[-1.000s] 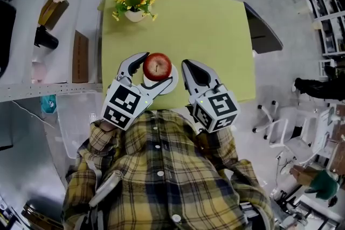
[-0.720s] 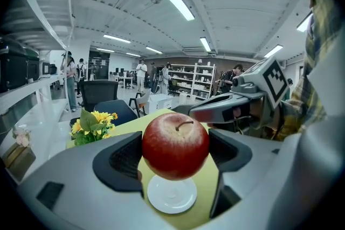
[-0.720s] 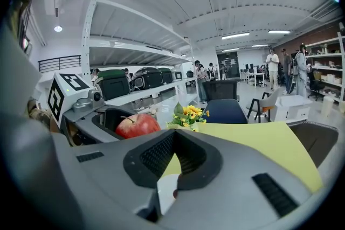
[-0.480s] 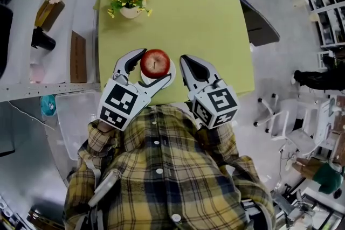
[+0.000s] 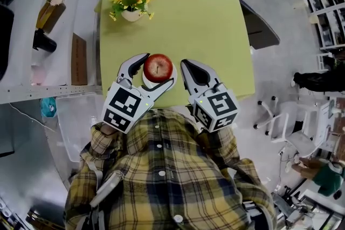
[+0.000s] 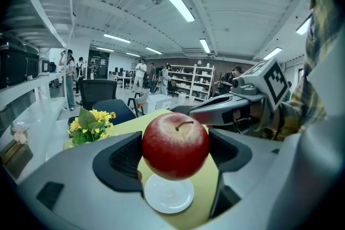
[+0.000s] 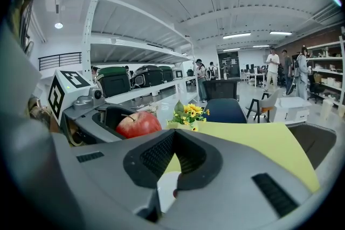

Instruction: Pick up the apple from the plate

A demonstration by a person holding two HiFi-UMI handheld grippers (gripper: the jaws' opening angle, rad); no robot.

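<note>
A shiny red round apple (image 5: 158,67) was seen from the head view near the front edge of a square yellow-green table (image 5: 215,29). It was held between the two grey jaws of the left gripper (image 5: 159,68), which were closed onto its sides. In the left gripper view, the apple (image 6: 175,145) was pressed between the ribbed black pads (image 6: 126,159) with its stem upward. A small round white plate (image 6: 168,196) lay directly beneath it. Whether the fruit touched the plate could not be told.

The right gripper (image 5: 190,64) was held just beside the apple, on its right, and apart from it. In the right gripper view, the jaws of that gripper (image 7: 173,137) were brought fully together, with nothing gripped between them. The apple (image 7: 138,124) was shown off to their left.

At the table's far left corner, a bunch of yellow sunflowers in a white pot (image 5: 132,0) was set, well apart from the plate (image 5: 153,85). A yellow plaid shirt (image 5: 161,169) worn by the person was seen below both grippers.
</note>
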